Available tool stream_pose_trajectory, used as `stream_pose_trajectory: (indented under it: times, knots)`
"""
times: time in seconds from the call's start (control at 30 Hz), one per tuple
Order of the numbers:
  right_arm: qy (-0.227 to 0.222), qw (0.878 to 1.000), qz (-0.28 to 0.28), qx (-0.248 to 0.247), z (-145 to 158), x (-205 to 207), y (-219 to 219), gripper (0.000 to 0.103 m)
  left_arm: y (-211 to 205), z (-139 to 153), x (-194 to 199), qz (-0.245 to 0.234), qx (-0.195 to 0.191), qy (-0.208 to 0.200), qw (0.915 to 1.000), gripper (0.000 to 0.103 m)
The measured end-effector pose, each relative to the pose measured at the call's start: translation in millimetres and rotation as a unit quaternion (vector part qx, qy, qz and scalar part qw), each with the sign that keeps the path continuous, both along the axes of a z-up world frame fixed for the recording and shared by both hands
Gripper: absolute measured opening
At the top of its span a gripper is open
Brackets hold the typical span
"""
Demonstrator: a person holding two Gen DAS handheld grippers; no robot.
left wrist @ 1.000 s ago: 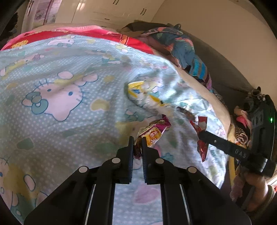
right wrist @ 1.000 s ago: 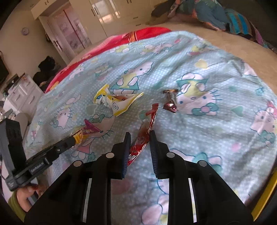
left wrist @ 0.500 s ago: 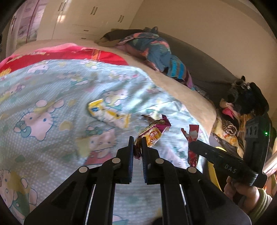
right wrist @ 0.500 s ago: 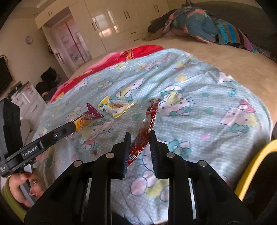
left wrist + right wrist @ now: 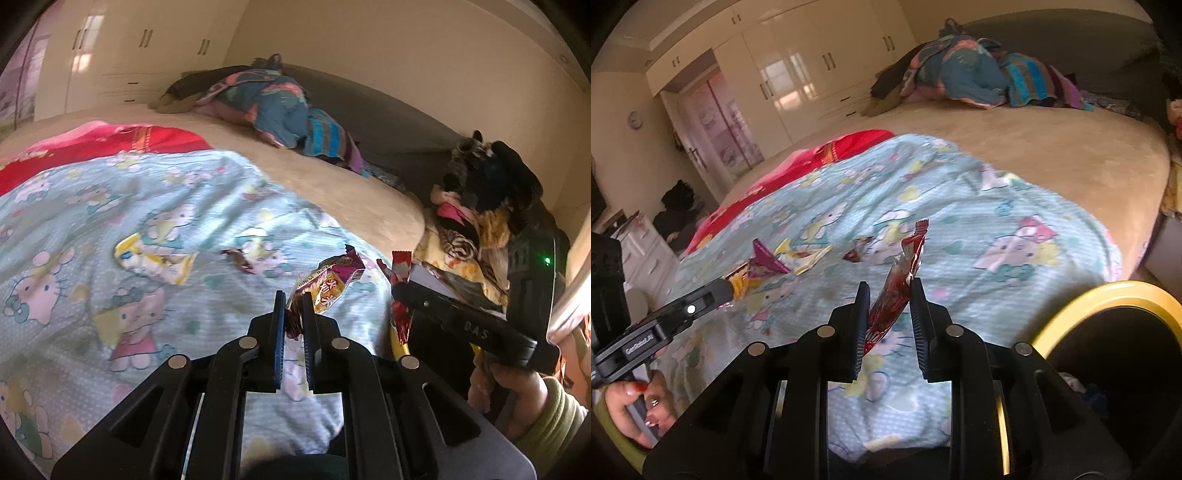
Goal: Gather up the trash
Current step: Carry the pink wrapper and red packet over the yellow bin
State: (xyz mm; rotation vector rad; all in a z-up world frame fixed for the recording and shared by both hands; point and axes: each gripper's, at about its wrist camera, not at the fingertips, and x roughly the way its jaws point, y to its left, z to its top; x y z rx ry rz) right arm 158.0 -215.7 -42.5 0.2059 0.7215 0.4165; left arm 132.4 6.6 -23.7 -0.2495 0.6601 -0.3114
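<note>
Left wrist view: left gripper (image 5: 293, 310) closed on one end of a purple-yellow wrapper (image 5: 327, 282), lifted clear of the blanket (image 5: 92, 229). On the blanket, a yellow-white wrapper (image 5: 153, 258) and, just to its right, a small dark wrapper (image 5: 238, 258), apart from each other. At right, right gripper (image 5: 400, 293) in a hand (image 5: 515, 387), jaws clamped on a red wrapper (image 5: 400, 321) hanging down past the bed edge. Clothes pile (image 5: 273, 107) far back on the bed.

Right wrist view: right gripper (image 5: 890, 308) gripping the lower part of the red wrapper (image 5: 905, 273), standing up tilted between the jaws, above the blanket (image 5: 1015, 229). At left, left gripper (image 5: 729, 290) holding the purple-yellow wrapper (image 5: 759, 266). Yellow-white wrapper (image 5: 803, 256) and small dark wrapper (image 5: 857, 251) lying on the blanket behind. Yellow-rimmed bin (image 5: 1108, 291) at lower right, beside the bed
</note>
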Motion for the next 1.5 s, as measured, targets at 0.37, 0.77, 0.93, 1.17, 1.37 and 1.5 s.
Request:
stream_pose_trajectory:
  times: [0.37, 0.77, 0.93, 1.17, 1.37, 1.5]
  knots:
    - [-0.006, 0.999, -0.048, 0.003, 4, -14, -56, 0.017, -46, 10, -9, -0.054, 0.018, -0.011, 0.9983, 0.009]
    - [-0.009, 0.996, -0.092, -0.008, 5, -32, -107, 0.017, -96, 7, -17, -0.111, 0.040, -0.012, 0.9929, 0.009]
    - [-0.002, 0.994, -0.106, -0.016, -1, -41, -126, 0.017, -116, 5, -19, -0.134, 0.052, -0.014, 0.9896, 0.009]
    - [0.002, 0.992, -0.120, -0.028, -2, -48, -150, 0.017, -144, 1, -23, -0.163, 0.072, -0.014, 0.9839, 0.009]
    - [0.011, 0.990, -0.136, -0.034, -9, -55, -172, 0.017, -165, -5, -27, -0.184, 0.090, -0.011, 0.9787, 0.009]
    - [0.016, 0.990, -0.139, -0.037, -13, -56, -180, 0.017, -181, -11, -30, -0.202, 0.107, -0.007, 0.9735, 0.009]
